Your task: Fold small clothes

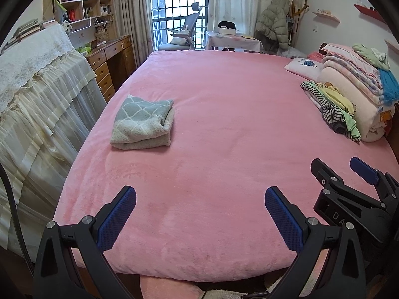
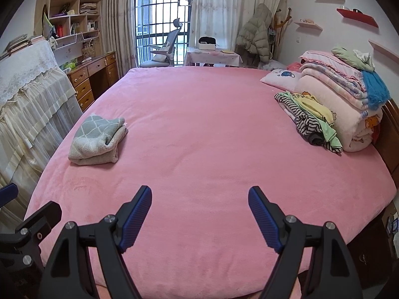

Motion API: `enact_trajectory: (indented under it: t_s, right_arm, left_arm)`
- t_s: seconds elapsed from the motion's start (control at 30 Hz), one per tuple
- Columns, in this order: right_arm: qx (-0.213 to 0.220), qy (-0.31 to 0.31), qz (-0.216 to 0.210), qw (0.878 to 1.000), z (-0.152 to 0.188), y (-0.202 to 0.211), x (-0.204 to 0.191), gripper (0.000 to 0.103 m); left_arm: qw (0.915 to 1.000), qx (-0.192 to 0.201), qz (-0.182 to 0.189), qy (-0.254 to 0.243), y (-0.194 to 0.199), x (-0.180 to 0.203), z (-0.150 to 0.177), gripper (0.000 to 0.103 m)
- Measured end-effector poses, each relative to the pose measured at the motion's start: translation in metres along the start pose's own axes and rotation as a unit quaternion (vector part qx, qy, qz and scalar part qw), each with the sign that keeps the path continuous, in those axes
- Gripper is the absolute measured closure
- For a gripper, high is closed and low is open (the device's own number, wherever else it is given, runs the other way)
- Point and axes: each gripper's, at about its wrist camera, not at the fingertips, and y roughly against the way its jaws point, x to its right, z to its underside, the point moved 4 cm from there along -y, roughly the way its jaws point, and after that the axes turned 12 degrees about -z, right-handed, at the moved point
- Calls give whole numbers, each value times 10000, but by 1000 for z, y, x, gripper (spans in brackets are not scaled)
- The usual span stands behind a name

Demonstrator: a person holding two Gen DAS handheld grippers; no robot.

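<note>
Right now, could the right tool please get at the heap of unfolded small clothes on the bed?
Probably yes: the right tool is open, and only bare pink bed shows before the heap of clothes; it sits well ahead, though.

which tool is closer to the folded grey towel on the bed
Left. The left tool hangs open over the bed's near edge, with the folded grey towel ahead and slightly to its left. The right tool, also open, sits further right, so the towel lies well off to its left.
</note>
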Motion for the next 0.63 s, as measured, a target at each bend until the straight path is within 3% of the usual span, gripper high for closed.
enact_trajectory:
  t_s: [0.63]
  right_arm:
    - [-60,-38,-34,10000,8,6,10,23]
  left_arm:
    - [9999,-126,53,-22,-2,6,2,0]
